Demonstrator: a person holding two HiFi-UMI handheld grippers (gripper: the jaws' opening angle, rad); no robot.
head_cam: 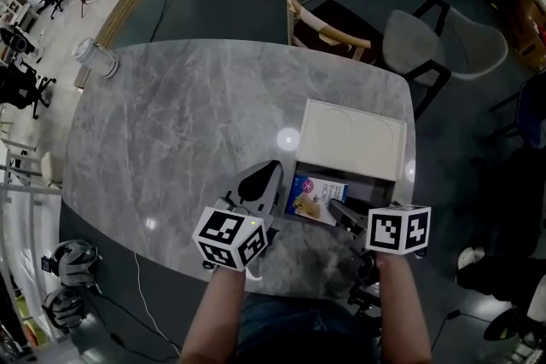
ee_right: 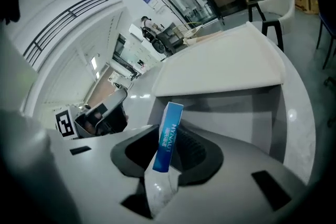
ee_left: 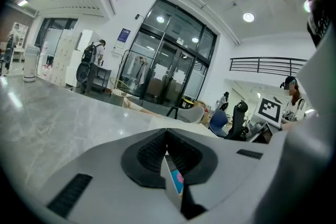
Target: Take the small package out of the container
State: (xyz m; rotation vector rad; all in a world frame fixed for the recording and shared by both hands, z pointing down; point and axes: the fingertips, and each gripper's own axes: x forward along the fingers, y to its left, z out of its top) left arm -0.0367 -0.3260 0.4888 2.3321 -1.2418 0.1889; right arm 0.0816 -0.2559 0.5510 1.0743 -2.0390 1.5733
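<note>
The small package (head_cam: pixel 317 199), blue and white, lies just in front of the white container (head_cam: pixel 354 136) on the grey marble table (head_cam: pixel 188 141). My left gripper (head_cam: pixel 273 173) is at the package's left edge. In the left gripper view the gripper (ee_left: pixel 167 136) has its jaws together on a thin edge of the package (ee_left: pixel 176 183). My right gripper (head_cam: pixel 334 207) comes in from the near right. In the right gripper view the gripper (ee_right: pixel 170 136) holds the package (ee_right: pixel 169 136) edge-on and upright between its pads, with the container (ee_right: pixel 220 73) right behind.
A white cylinder (head_cam: pixel 94 55) stands at the table's far left edge. Chairs (head_cam: pixel 435 38) stand beyond the far side. The near table edge (head_cam: pixel 281 290) runs just in front of the person's forearms.
</note>
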